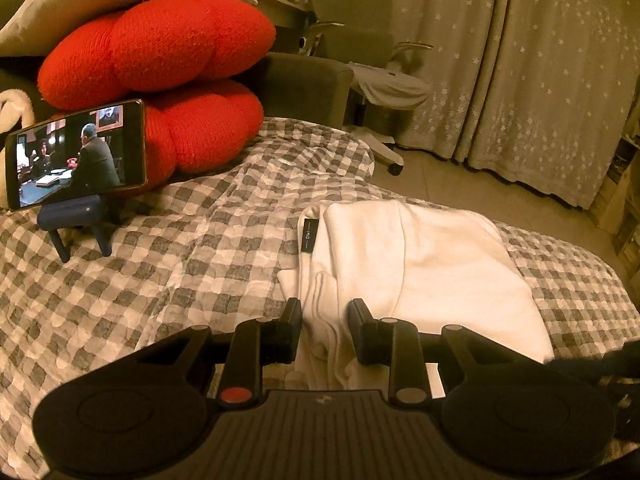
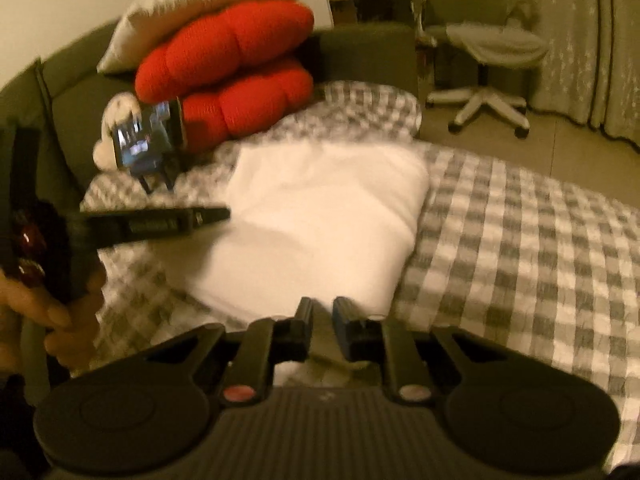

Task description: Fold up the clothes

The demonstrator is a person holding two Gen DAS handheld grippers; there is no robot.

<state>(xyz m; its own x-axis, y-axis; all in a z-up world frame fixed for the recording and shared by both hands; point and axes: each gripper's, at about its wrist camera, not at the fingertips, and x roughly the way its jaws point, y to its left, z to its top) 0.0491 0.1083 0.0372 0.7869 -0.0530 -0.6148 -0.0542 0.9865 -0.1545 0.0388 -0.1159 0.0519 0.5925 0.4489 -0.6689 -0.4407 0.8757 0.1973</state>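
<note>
White garment [image 1: 424, 264] is lying folded on the checked bedspread [image 1: 168, 264], collar label [image 1: 309, 236] facing up on its left side. Left tongs [image 1: 325, 312] are sitting apart, straddling a bunched strip of the white fabric at the garment's near edge, not clamping it. In the right wrist view the garment [image 2: 320, 220] is showing as a folded block mid-bed, blurred. Right tongs [image 2: 320, 312] are hovering at its near edge with a narrow gap between the fingers and nothing gripped. The left tongs are also reaching in from the left of that view [image 2: 160, 222], touching or just over the garment's left edge; the blur is hiding which. A hand [image 2: 52, 312] is gripping that tool. Red cushions [image 1: 160, 80] and a phone on a stand [image 1: 76, 152], video playing, are sitting at the head of the bed.
</note>
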